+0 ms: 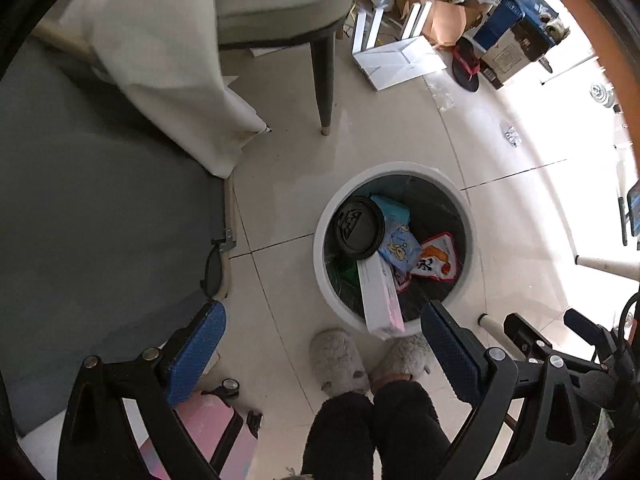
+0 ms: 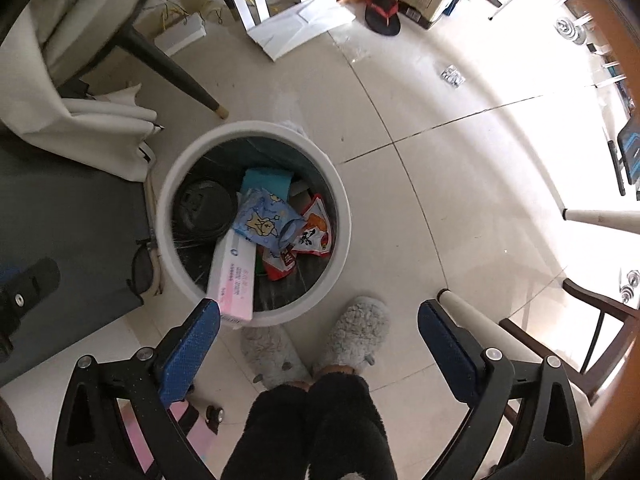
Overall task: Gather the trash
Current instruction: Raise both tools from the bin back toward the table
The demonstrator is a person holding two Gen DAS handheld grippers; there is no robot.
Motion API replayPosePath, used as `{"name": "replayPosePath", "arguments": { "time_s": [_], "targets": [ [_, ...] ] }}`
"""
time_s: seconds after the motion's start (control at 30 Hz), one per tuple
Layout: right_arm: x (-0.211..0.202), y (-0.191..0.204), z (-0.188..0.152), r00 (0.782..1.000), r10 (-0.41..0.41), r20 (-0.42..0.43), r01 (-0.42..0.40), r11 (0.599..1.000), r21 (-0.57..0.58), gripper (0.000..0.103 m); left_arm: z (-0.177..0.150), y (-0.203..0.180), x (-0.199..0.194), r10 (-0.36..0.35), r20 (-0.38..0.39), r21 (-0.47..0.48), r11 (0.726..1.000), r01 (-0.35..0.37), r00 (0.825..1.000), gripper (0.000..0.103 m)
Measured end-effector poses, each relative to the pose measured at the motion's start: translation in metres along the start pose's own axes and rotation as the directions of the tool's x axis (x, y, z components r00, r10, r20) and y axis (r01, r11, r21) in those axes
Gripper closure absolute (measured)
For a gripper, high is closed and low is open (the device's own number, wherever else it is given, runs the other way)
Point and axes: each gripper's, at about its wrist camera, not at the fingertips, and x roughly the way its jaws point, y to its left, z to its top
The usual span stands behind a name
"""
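Observation:
A round white trash bin (image 1: 320,240) (image 2: 344,216) stands on the tiled floor, lined with a dark bag. Inside lie a black plastic lid (image 1: 359,227) (image 2: 206,208), a blue printed wrapper (image 1: 400,246) (image 2: 262,220), a red and white snack packet (image 1: 438,258) (image 2: 314,234) and a white and pink carton (image 1: 380,300) (image 2: 234,276) that leans over the near rim. My left gripper (image 1: 324,322) points down beside the bin, jaws wide, nothing between them. My right gripper (image 2: 320,318) also hangs above the floor near the bin, wide open and empty.
A person's grey fluffy slippers (image 1: 340,362) (image 2: 356,336) and dark trouser legs stand just in front of the bin. A grey table with a white cloth (image 1: 160,60) is at the left, a chair leg (image 1: 324,80) behind. Boxes, papers (image 1: 400,62) and a sandal (image 2: 382,14) lie at the back. A pink suitcase (image 1: 216,424) is near.

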Motion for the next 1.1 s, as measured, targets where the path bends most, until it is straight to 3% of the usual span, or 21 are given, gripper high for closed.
{"name": "replayPosePath", "arguments": {
  "time_s": [0.8, 1.1],
  "targets": [
    [-0.29, -0.008, -0.082, 0.985, 0.056, 0.161, -0.054, 0.998, -0.014, 0.003, -0.075, 0.001, -0.251, -0.012, 0.118, 0.038, 0.999, 0.008, 0.993, 0.003],
    [-0.38, -0.028, -0.095, 0.958, 0.159, 0.238, -0.181, 0.981, 0.074, 0.003, -0.079, -0.013, -0.336, -0.019, 0.223, 0.083, 0.997, 0.001, 0.975, 0.003]
  ]
}}
